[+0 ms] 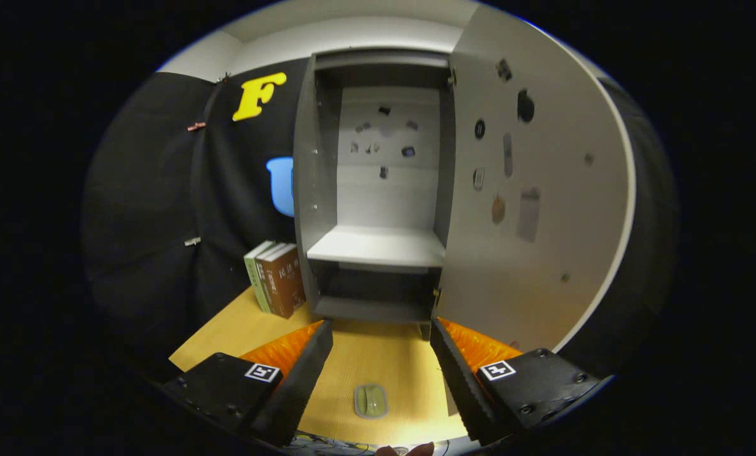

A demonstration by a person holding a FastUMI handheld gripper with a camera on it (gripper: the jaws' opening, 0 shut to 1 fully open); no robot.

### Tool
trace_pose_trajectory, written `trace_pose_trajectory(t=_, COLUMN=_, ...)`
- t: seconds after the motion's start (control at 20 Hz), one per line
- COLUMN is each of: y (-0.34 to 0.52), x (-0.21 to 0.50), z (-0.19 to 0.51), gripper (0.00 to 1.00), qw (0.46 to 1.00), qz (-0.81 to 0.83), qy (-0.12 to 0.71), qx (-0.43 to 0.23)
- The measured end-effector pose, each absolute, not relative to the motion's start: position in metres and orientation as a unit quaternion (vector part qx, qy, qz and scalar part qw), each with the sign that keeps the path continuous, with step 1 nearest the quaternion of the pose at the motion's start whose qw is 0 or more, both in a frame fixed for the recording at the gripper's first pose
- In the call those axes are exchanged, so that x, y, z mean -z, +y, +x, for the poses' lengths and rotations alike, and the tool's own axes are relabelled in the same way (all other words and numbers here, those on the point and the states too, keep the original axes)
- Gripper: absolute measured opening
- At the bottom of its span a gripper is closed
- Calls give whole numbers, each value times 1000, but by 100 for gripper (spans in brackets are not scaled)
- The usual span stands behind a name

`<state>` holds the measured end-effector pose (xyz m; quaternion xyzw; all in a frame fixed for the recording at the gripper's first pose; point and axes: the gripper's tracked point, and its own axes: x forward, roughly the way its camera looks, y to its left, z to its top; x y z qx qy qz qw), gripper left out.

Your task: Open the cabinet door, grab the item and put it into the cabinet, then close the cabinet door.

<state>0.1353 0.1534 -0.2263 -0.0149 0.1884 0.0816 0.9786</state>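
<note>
Gripper view shows your gripper [381, 335] spread wide, holding nothing. A small green mouse [371, 401] lies on the wooden table [225, 332] between your fingers [301, 373], near their base. Ahead, the cabinet [378, 190] stands with its door [530, 190] swung open, and books [276, 277] stand beside it.

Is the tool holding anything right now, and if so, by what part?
Nothing is held. The tool is open, and the small green item lies on the wooden table between its fingers, untouched.
</note>
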Motion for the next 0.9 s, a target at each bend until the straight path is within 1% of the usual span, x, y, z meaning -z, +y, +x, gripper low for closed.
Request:
trace_pose_trajectory(t=0.25, y=143, x=342, z=152, gripper=99, qw=956, qz=-23, qy=284, qx=-72)
trace_pose_trajectory(t=0.4, y=142, x=408, z=155, gripper=99, qw=935, qz=-26, qy=345, qx=-78)
trace_pose_trajectory(t=0.55, y=145, x=462, z=153, gripper=99, qw=918, qz=-38, qy=386, qx=-87)
trace_pose_trajectory(t=0.7, y=162, x=500, z=157, gripper=99, qw=901, qz=-46, qy=420, qx=-96)
trace_pose_trajectory(t=0.8, y=173, x=522, z=159, gripper=96, qw=891, qz=-48, qy=441, qx=-93)
trace_pose_trajectory(t=0.85, y=178, x=530, z=156, gripper=88, qw=886, qz=-45, qy=452, qx=-95)
trace_pose_trajectory(t=0.9, y=175, x=535, z=153, gripper=83, qw=882, qz=-44, qy=461, qx=-93)
